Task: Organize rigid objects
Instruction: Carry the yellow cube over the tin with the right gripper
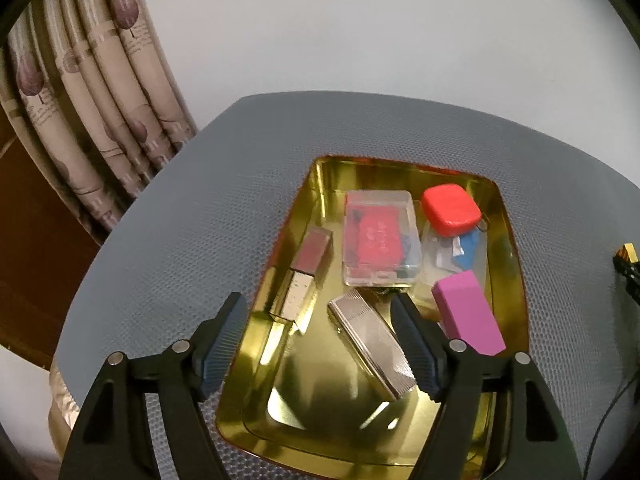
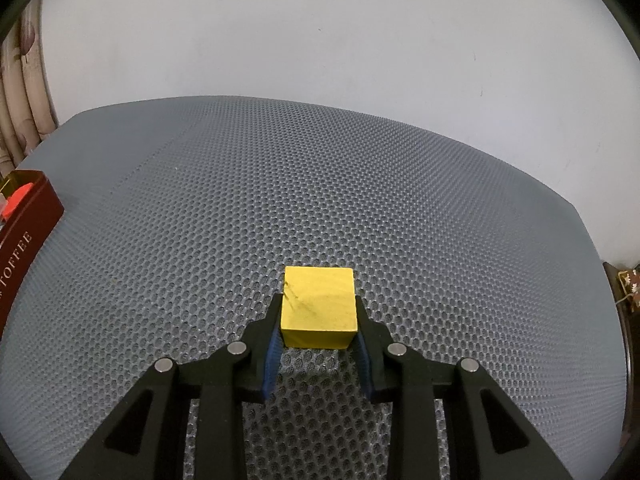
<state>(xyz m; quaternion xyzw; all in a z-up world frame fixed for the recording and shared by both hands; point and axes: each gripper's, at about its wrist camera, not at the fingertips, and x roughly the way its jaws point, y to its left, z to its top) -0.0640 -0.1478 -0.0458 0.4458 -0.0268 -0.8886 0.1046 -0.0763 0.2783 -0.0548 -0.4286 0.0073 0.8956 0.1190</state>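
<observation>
A gold-lined tin [image 1: 516,276] lies on the grey mesh surface and holds a silver case [image 1: 372,344], a pink block [image 1: 468,316], a red square case [image 1: 450,210], a clear box with red contents [image 1: 380,236] and a red-and-cream lipstick-like box [image 1: 304,276]. My left gripper [image 1: 320,304] is open above the tin's near part, its fingers either side of the silver case, holding nothing. My right gripper [image 2: 318,300] is shut on a yellow cube [image 2: 319,306] at the mesh surface. The tin's red outer wall [image 2: 24,224] shows at the far left of the right wrist view.
A patterned curtain [image 1: 92,92] hangs at the back left beside a white wall. The right gripper and cube tip [image 1: 626,256] show at the right edge of the left wrist view. The grey mesh surface [image 2: 320,184] stretches wide around the cube.
</observation>
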